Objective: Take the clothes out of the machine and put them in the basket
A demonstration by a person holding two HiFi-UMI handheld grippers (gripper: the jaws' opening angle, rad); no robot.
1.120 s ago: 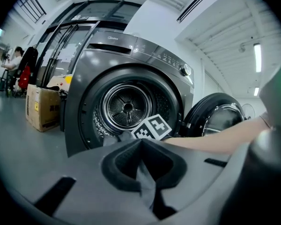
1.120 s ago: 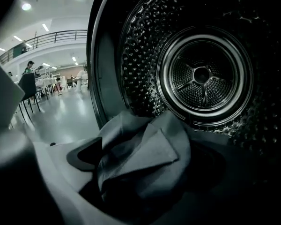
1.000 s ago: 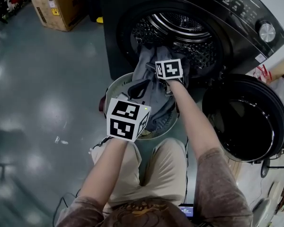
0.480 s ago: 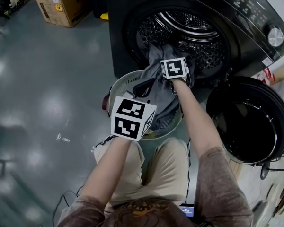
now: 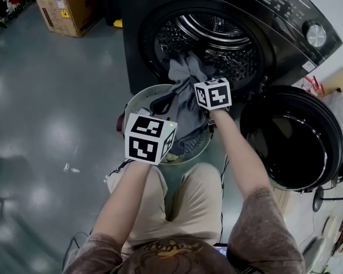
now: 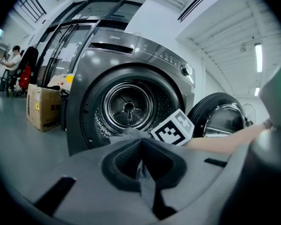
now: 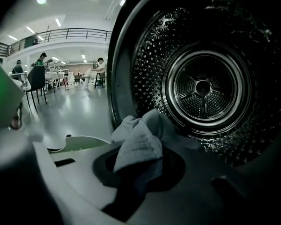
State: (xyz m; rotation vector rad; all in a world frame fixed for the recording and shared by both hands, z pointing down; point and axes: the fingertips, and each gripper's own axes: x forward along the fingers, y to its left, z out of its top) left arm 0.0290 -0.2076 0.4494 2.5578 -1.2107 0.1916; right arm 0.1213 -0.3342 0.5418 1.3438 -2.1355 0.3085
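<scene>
A grey garment (image 5: 186, 76) hangs from the lip of the washing machine's drum (image 5: 217, 36) down into the round pale basket (image 5: 136, 100) in front of it. My right gripper (image 5: 199, 77) is at the drum mouth. Its jaws have just been closing and now pinch a bunch of that grey cloth (image 7: 139, 146), which fills the gap between them. My left gripper (image 5: 164, 108) hovers over the basket, shut on a strip of the same grey fabric (image 6: 144, 172). The drum behind looks bare in the right gripper view.
The machine's round door (image 5: 291, 138) stands swung open at the right, close to my right forearm. A cardboard box (image 5: 68, 7) sits on the floor at the far left. Grey floor (image 5: 57, 113) spreads to the left of the basket.
My right gripper has lifted a little and drawn back from the drum mouth, taking hold of the grey cloth. The left gripper has stayed over the basket.
</scene>
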